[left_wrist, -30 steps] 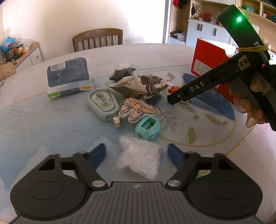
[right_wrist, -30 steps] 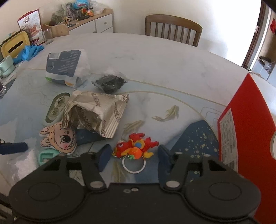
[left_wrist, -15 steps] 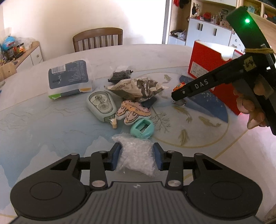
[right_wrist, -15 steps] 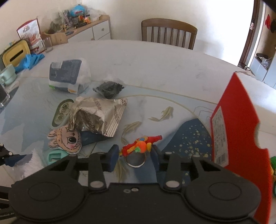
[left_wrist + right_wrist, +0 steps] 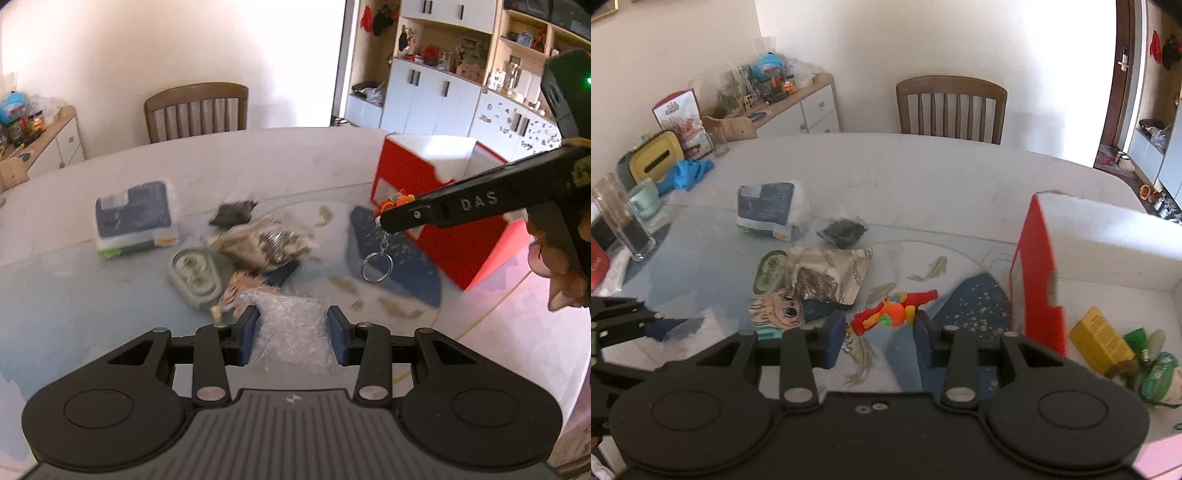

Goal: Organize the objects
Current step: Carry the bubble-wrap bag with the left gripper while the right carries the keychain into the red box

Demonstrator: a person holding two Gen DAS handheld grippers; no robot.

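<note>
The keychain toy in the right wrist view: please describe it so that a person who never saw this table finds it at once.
Start at the red box on the right side of the table. Just left of it, lifted above the blue patch, the right tool grips the keychain toy. It is the only red and orange plush figure, and a metal ring hangs under it.

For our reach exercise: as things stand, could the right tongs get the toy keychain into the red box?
Probably yes. The right tongs grip the keychain clear of the table, and the red box stands close by with its top open; nothing lies between.
</note>
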